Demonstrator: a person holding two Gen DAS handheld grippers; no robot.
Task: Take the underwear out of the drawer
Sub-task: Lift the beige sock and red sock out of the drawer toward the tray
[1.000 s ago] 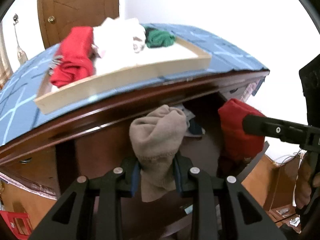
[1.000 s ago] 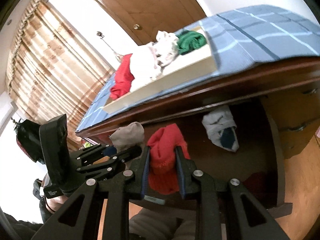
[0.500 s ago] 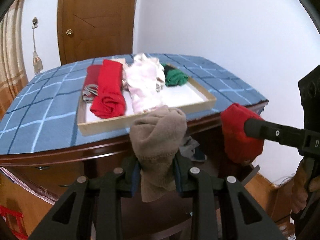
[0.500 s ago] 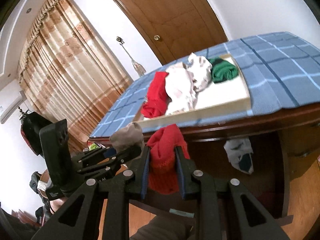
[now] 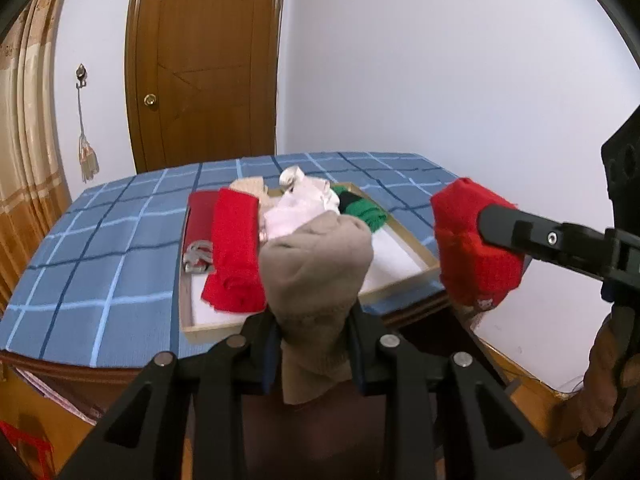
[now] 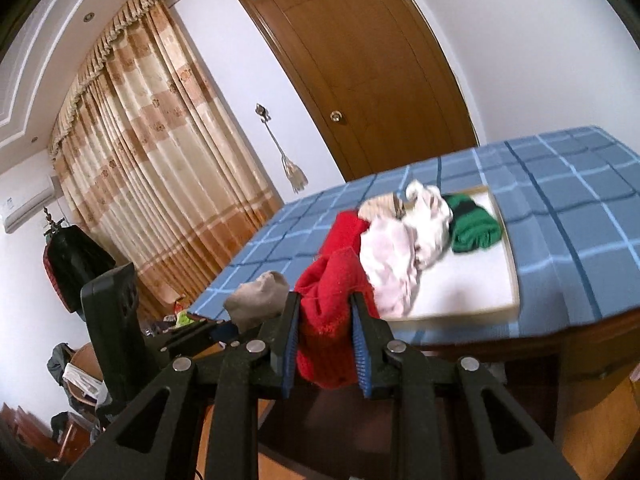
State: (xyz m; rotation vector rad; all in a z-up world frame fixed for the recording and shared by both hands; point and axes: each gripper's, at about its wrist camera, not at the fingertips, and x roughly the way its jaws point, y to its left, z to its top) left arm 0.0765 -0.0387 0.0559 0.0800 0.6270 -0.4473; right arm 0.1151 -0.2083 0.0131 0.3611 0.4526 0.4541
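Observation:
My left gripper [image 5: 314,344] is shut on a beige garment [image 5: 318,272] and holds it up in front of the table edge. My right gripper [image 6: 325,340] is shut on a red garment [image 6: 330,320]; it also shows in the left wrist view [image 5: 474,244]. The beige garment shows at the left in the right wrist view [image 6: 258,300]. Beyond both lies a shallow wooden tray [image 5: 404,268] with red [image 5: 234,248], white [image 5: 298,212] and green [image 5: 362,210] garments. The drawer itself is below, mostly hidden by the grippers.
The tray sits on a blue checked cloth [image 5: 104,264] over a dark wooden table [image 6: 592,332]. A wooden door [image 5: 204,64] stands behind, curtains [image 6: 152,184] to the left, a white wall to the right.
Both grippers have risen with their garments from the level of the open drawer to above the table top. The tray now shows from above.

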